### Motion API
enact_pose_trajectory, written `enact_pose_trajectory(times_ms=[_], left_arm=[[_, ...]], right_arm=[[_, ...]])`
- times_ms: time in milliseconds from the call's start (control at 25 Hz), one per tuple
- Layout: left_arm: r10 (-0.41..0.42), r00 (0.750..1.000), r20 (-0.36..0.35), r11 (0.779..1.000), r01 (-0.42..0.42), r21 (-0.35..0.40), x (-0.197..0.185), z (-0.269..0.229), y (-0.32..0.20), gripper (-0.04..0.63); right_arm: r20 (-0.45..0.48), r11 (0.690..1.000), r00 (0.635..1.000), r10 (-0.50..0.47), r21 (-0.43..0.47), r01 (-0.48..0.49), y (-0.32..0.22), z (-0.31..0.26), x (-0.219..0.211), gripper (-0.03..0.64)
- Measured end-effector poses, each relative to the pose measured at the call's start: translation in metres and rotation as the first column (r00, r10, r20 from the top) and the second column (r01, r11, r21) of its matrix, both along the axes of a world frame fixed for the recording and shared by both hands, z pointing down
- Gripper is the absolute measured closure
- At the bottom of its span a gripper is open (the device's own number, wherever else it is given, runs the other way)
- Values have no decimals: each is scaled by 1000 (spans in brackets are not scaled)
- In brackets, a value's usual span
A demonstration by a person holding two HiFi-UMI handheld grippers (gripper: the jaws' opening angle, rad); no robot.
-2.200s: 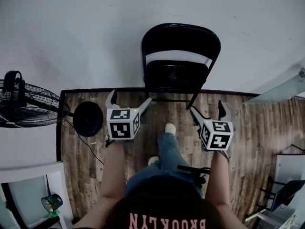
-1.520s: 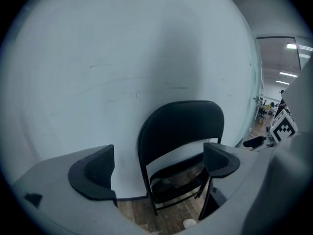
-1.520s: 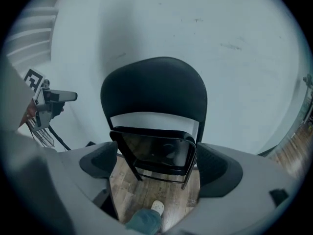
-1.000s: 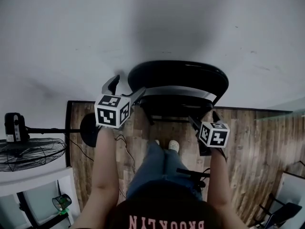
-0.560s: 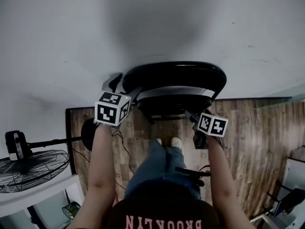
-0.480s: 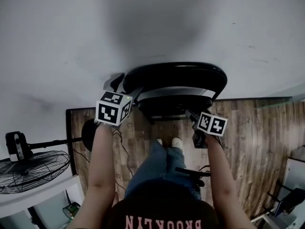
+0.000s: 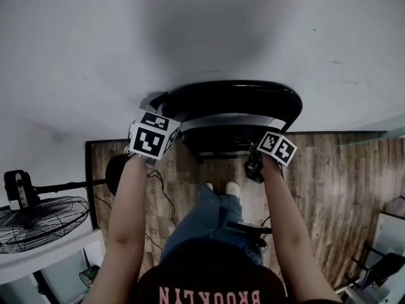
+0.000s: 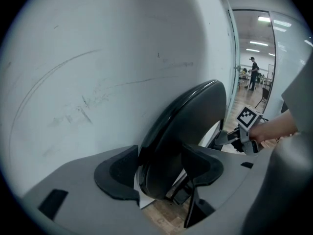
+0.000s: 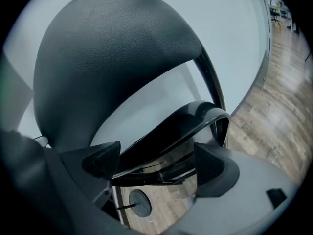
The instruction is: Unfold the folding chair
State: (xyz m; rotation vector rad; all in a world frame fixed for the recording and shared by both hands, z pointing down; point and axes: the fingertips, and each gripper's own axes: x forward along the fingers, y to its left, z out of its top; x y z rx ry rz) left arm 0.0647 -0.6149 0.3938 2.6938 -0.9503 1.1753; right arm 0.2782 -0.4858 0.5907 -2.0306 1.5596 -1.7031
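The black folding chair (image 7: pixel 234 97) leans folded against the white wall. My left gripper (image 7: pixel 164 106) is at the left end of its backrest. In the left gripper view the backrest's edge (image 8: pixel 171 131) fills the gap of my left gripper (image 8: pixel 159 173). Its jaws have just been closing, and both pads touch the edge. My right gripper (image 7: pixel 258 144) is lower, at the right side of the folded seat (image 7: pixel 228 138). In the right gripper view the seat's rim (image 9: pixel 186 126) runs between the wide jaws of my right gripper (image 9: pixel 156 163). They have just been closing a little and stand open.
A standing fan (image 7: pixel 38 214) with a round base (image 7: pixel 117 173) is on the wooden floor at the left, and its cable runs past the person's feet (image 7: pixel 218 189). The white wall (image 7: pixel 202 30) is right behind the chair. A glass partition (image 8: pixel 254 48) stands further right.
Both grippers have come up to the chair. The left one has rolled and closed over the backrest's left end. The right one has rolled and sunk to the seat's right side.
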Motion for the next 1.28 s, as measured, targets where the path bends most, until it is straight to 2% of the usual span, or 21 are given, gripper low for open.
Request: enact_pose_trajectory(times_ms=[320,600,760,960,1080,1160,1280], left_arm=[[-4,1000,30,1000,3,21,0,2,1,325],[0,997,81,999,-5,53,0,4,3,330],[2,996,93,998,-8,57,-5,3,14,330],[34,987,160,998,-41,41,-12,3,34,328],[25,992,125,998,-31,46,-11,3,38,324],[32,997,73,998,-36,55,-5,-2,38,282],[60,998,20,996,-61,70,10,-12,34,259]], right_arm=[[-113,994,991,66,-83,-76,-21,12,4,170],[-192,990,975,108,-68,-123,-16,7,4,181],[-192,988,975,110,-82,-127,-8,6,1,181],[-145,990,985,98,-83,-111,6,3,-11,181],[-134,991,987,87,-87,-100,14,4,-14,181],[-160,990,983,88,-95,-104,20,5,-10,181],[-170,990,982,88,-90,-104,21,5,-8,179]])
